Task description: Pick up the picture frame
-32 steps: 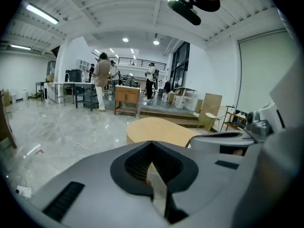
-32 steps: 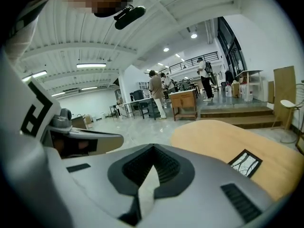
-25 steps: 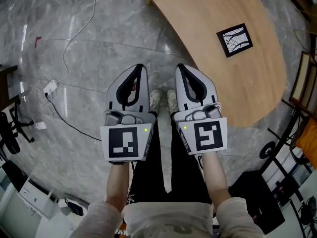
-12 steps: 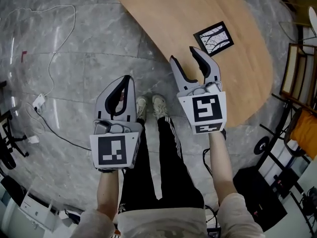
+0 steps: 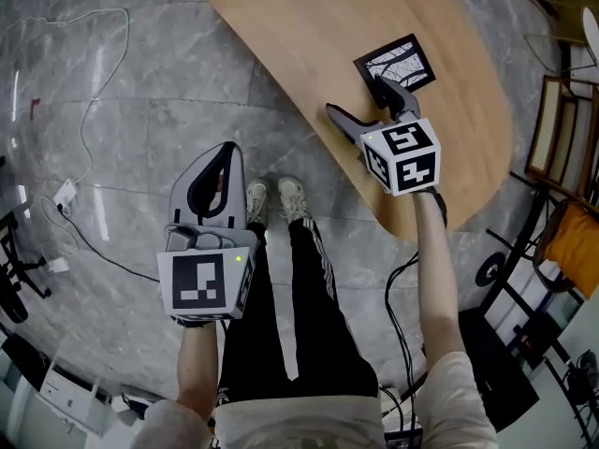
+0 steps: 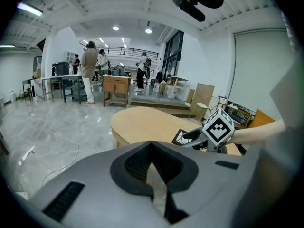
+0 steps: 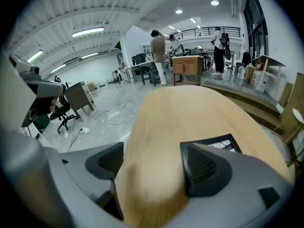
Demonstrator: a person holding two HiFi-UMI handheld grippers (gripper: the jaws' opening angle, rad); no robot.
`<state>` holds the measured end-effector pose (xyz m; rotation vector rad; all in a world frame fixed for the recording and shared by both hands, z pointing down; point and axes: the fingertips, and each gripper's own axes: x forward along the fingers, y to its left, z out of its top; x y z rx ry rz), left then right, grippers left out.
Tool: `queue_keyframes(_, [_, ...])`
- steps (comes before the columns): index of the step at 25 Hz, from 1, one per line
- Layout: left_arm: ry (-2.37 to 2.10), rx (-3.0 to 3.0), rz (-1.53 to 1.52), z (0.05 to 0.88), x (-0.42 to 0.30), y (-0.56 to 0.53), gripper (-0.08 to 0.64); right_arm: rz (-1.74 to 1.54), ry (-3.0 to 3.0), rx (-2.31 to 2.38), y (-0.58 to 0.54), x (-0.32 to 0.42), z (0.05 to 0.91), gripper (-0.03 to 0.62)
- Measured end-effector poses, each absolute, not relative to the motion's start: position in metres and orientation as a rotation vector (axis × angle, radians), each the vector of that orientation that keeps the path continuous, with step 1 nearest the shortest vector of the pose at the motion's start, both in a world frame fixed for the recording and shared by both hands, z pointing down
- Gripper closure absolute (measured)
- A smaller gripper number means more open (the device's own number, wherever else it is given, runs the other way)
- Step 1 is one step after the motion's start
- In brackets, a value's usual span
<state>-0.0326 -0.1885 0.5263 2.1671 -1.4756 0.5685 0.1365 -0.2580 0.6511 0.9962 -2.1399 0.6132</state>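
Picture frame (image 5: pixel 397 61) on table (image 5: pixel 309 36) — R hand-held gripper (image 5: pixel 356 96) jaws just opening, only tabletop between; L hand-held gripper (image 5: pixel 220 152) closed.

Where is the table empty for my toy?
The table is bare everywhere left of the picture frame. It is crowded only beside the frame: the right gripper is there, its jaws have just been opening, nothing between them.

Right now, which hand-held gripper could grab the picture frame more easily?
Right. The right hand-held gripper is over the table next to the picture frame; its jaws have just been opening, empty. The left hand-held gripper is shut over the floor.
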Motion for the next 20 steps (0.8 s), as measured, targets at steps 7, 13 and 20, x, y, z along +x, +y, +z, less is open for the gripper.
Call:
queue_keyframes(7, [-1.437, 2.176, 0.552, 0.531, -0.015, -0.194, 0.551, 0.638, -2.03, 0.951, -0.27, 0.158, 0.695, 0.16])
queue_keyframes(13, [-1.425, 2.162, 0.58, 0.54, -0.016, -0.197, 0.551, 0.702, -1.993, 0.923, -0.273, 0.16, 0.71, 0.16])
queue_keyframes(20, [-1.427, 2.136, 0.541, 0.54, -0.016, -0.203, 0.551, 0.715, -1.975, 0.927, -0.273, 0.158, 0.714, 0.16])
